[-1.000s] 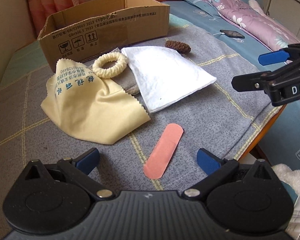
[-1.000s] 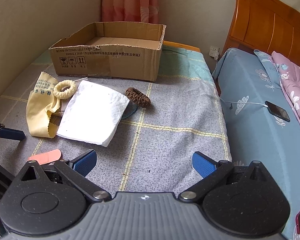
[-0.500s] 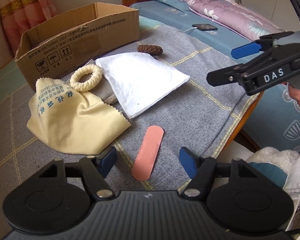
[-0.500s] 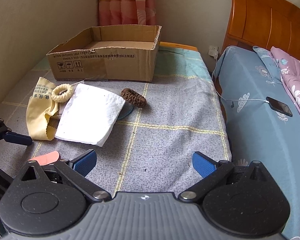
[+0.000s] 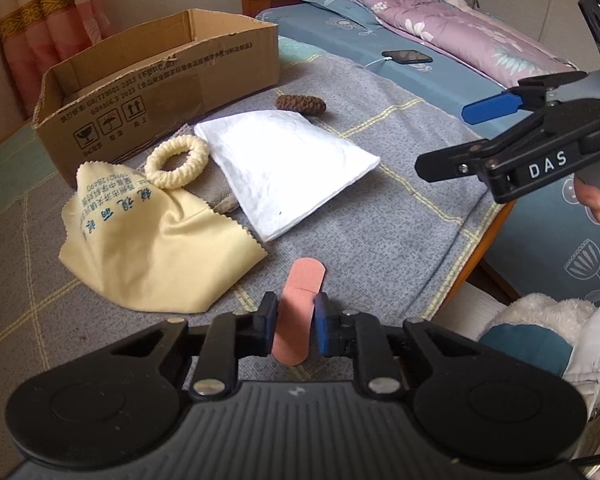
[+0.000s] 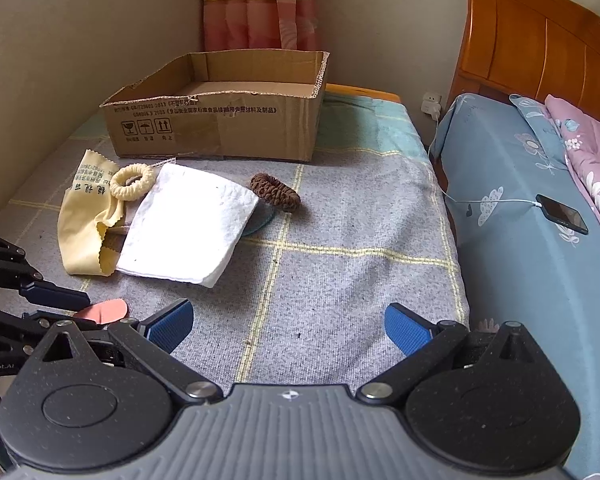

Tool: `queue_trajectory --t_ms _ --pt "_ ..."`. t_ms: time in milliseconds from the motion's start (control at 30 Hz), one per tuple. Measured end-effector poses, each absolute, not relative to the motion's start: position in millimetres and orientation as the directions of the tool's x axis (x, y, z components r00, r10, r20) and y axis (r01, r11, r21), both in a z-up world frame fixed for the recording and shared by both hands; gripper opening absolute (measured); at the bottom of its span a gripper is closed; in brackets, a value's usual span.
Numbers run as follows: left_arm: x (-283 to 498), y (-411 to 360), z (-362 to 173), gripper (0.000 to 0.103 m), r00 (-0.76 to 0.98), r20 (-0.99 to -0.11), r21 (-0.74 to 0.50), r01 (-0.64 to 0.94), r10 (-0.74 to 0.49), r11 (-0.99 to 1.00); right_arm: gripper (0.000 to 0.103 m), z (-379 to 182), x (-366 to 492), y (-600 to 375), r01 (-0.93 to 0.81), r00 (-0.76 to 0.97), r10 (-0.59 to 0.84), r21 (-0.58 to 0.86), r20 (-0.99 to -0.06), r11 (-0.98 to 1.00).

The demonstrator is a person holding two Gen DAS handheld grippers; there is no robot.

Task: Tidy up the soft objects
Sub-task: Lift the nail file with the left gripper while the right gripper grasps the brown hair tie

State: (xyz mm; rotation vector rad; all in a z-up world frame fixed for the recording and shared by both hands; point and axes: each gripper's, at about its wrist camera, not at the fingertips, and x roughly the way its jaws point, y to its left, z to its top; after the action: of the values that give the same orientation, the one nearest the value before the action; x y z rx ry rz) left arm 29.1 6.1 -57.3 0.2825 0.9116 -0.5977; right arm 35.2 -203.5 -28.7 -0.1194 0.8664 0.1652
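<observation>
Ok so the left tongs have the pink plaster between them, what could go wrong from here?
The left tongs, just closing, pinch the pink plaster by its edges; it is thin and already bowing, so it may fold or slip out when lifted. It lies near the blanket's edge and could drop off the side. The cardboard box sits beyond the yellow cloth, which a low carry might snag.

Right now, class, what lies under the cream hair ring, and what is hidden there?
The cream hair ring rests on the top corner of the yellow cloth and on a grey cloth that shows between the yellow cloth and the white towel. Most of that grey cloth is covered.
</observation>
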Motion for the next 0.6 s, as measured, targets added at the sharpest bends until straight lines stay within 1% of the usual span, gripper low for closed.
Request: queue_trajectory --t_ms 333,367,500,600 --pt "22 65 -58 0.018 0.56 -0.797 -0.073 0.28 -0.225 0.957 0.103 -29 38 -202 -0.196 0.639 0.093 -0.044 -0.764 0.98" --pt "23 72 -59 0.018 0.566 -0.793 -0.085 0.263 -0.225 0.961 0.103 -29 38 -201 -0.197 0.638 0.095 -0.043 -0.764 0.979" --pt "21 73 -58 0.019 0.564 -0.796 -0.064 0.284 -0.221 0.957 0.103 -30 39 -195 -0.209 0.637 0.095 -0.053 -0.765 0.976" --pt "19 67 -58 0.023 0.553 -0.796 -0.052 0.339 -0.244 0.939 0.103 -29 38 -192 -0.216 0.642 0.09 -0.067 -0.762 0.974"
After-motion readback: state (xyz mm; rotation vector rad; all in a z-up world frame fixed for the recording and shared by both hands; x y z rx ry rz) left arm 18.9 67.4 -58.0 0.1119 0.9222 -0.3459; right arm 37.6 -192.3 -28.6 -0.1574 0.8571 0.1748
